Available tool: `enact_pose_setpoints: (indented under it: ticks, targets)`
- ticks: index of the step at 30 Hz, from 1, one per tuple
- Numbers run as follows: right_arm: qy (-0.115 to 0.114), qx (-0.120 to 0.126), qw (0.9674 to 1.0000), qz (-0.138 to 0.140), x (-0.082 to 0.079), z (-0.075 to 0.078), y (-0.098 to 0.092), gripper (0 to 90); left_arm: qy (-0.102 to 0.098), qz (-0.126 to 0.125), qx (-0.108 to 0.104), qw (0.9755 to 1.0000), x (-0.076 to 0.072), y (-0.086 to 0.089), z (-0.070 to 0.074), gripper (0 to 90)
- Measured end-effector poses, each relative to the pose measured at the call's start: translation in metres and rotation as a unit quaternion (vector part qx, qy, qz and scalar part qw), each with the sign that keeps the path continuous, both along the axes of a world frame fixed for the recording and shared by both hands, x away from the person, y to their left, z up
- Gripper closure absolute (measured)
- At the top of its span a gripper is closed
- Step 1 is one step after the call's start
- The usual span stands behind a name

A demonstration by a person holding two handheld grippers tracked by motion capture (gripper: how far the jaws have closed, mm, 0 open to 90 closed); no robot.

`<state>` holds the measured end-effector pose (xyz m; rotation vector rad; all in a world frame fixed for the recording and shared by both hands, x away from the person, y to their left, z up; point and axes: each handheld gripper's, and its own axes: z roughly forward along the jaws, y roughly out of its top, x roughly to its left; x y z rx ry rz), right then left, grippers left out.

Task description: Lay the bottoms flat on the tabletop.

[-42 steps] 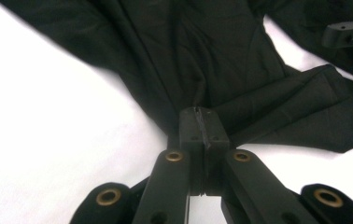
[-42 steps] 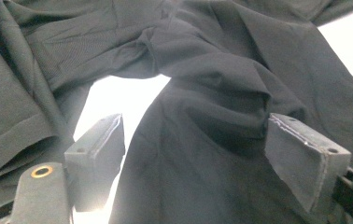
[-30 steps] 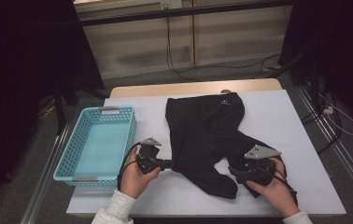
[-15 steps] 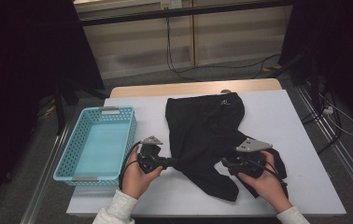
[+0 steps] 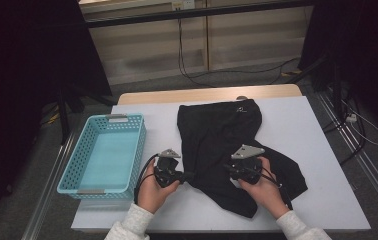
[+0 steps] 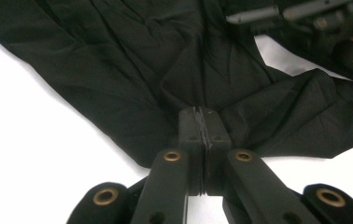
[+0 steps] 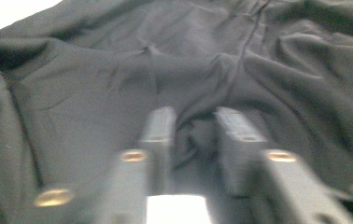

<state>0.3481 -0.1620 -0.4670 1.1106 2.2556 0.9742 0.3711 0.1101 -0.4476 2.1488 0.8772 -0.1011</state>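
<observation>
Black garment [image 5: 222, 140]: left gripper [image 6: 204, 128] pinches its edge; right gripper [image 7: 194, 128], closing, straddles a fold.

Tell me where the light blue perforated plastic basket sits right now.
In the high view the light blue perforated plastic basket sits at the table's left edge, left of the black garment and just beyond the left gripper.

The right tongs [image 7: 193, 121] look smeary in the right gripper view, so you cannot tell if they pinch the black cloth [image 7: 118, 60] yet. In the high view, a hand [image 5: 264, 187] hides part of that cloth.
</observation>
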Motion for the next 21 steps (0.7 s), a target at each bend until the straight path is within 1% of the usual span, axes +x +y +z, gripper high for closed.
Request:
enact_pose_setpoints:
  ticks: [1, 2, 3, 4, 5, 6, 7, 8, 9, 10, 11, 12, 13, 14, 16, 17, 19, 21]
  targets:
    - [0.000, -0.009, 1.0000, 0.003, 0.000, 0.001, -0.002, 80.7, 0.000, 0.000, -0.001, 1.0000, 0.000, 0.000, 0.000, 88.2]
    - [0.003, -0.005, 1.0000, -0.001, 0.000, 0.002, -0.004, 84.2, 0.001, 0.001, -0.004, 1.0000, 0.000, 0.000, 0.000, 87.8]
    - [0.010, 0.003, 0.9999, -0.010, 0.000, 0.002, -0.011, 85.9, 0.000, 0.000, -0.006, 1.0000, 0.001, 0.000, 0.000, 84.8]
    - [0.010, 0.003, 0.9999, -0.010, 0.000, 0.002, -0.011, 85.9, -0.005, 0.004, -0.009, 0.9999, 0.001, 0.001, 0.001, 84.8]
    - [0.010, 0.001, 0.9998, -0.015, -0.001, 0.003, -0.016, 86.1, -0.013, 0.007, -0.012, 0.9998, 0.002, 0.002, 0.001, 79.2]
    - [0.012, 0.016, 0.9995, -0.024, -0.002, 0.004, -0.026, 86.0, -0.019, 0.015, -0.017, 0.9996, 0.003, 0.003, 0.002, 64.3]
    - [0.012, 0.019, 0.9994, -0.024, -0.002, 0.004, -0.029, 85.9, -0.025, 0.022, -0.017, 0.9993, 0.005, 0.005, 0.002, 60.9]
    - [0.012, 0.019, 0.9994, -0.024, -0.002, 0.004, -0.029, 85.9, -0.030, 0.032, -0.020, 0.9988, 0.006, 0.007, 0.002, 60.9]
    - [0.012, 0.012, 0.9995, -0.027, -0.004, 0.003, -0.030, 85.8, -0.033, 0.044, -0.023, 0.9982, 0.008, 0.009, 0.002, 56.2]
    - [0.012, 0.010, 0.9995, -0.026, -0.004, 0.003, -0.032, 85.7, -0.038, 0.057, -0.022, 0.9974, 0.009, 0.010, 0.001, 51.1]
    - [0.014, 0.011, 0.9994, -0.031, -0.005, 0.003, -0.033, 85.7, -0.041, 0.062, -0.017, 0.9971, 0.011, 0.012, 0.000, 49.3]
    - [0.011, 0.003, 0.9993, -0.035, -0.007, 0.005, -0.035, 85.5, -0.045, 0.065, -0.011, 0.9968, 0.013, 0.013, -0.001, 48.6]
    - [0.011, 0.003, 0.9993, -0.035, -0.007, 0.005, -0.035, 85.5, -0.048, 0.072, -0.011, 0.9962, 0.014, 0.013, -0.003, 48.6]
    - [0.013, 0.008, 0.9993, -0.034, -0.007, 0.004, -0.037, 85.0, -0.053, 0.077, -0.008, 0.9956, 0.015, 0.013, -0.004, 47.4]
    - [0.013, 0.010, 0.9993, -0.034, -0.008, 0.002, -0.038, 84.7, -0.066, 0.083, 0.002, 0.9943, 0.019, 0.011, -0.007, 46.7]
    - [0.010, 0.014, 0.9993, -0.033, -0.009, 0.001, -0.038, 84.4, -0.067, 0.087, 0.004, 0.9940, 0.021, 0.010, -0.009, 46.5]
    - [0.009, 0.013, 0.9994, -0.031, -0.010, 0.001, -0.038, 83.8, -0.073, 0.093, 0.001, 0.9930, 0.028, 0.007, -0.011, 46.4]
    - [0.008, 0.009, 0.9995, -0.028, -0.011, 0.000, -0.036, 83.2, -0.082, 0.098, 0.011, 0.9917, 0.033, 0.003, -0.014, 45.5]
